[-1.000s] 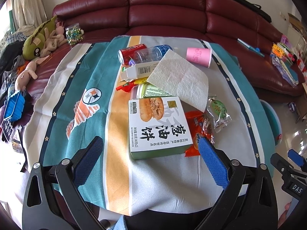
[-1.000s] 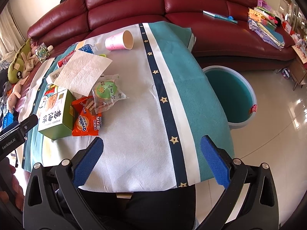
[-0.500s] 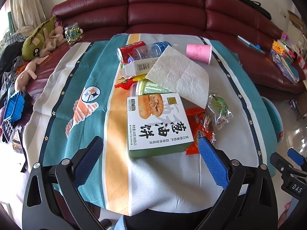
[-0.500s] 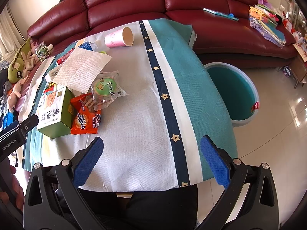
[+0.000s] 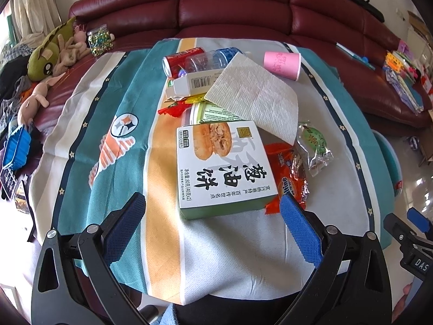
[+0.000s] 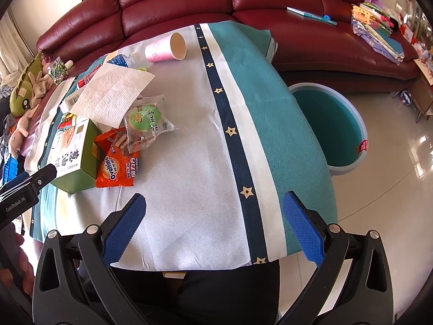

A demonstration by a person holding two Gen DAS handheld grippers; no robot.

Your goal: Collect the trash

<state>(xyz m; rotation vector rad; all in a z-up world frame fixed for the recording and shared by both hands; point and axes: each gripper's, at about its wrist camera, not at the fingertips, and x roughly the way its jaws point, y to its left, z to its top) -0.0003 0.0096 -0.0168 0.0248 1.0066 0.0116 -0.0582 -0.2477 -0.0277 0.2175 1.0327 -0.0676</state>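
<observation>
Both grippers (image 5: 212, 208) (image 6: 213, 211) agape | bin (image 6: 351, 159) holds nothing visible | cup (image 6: 165, 47) sideways

Trash piled mid-bench (image 5: 243, 257). Food box (image 5: 224, 168) nearest front, snack wrapper (image 5: 286, 173) touching its right side, bun packet (image 5: 314, 143) just right of that. Paper towel (image 5: 254, 94) behind box, overlapping carton (image 5: 194, 84). Can (image 5: 181, 59) & bottle (image 5: 213, 57) further back; cup (image 5: 281, 63) on its side at back right. Bucket (image 6: 328, 124) on floor, right of bench.
</observation>
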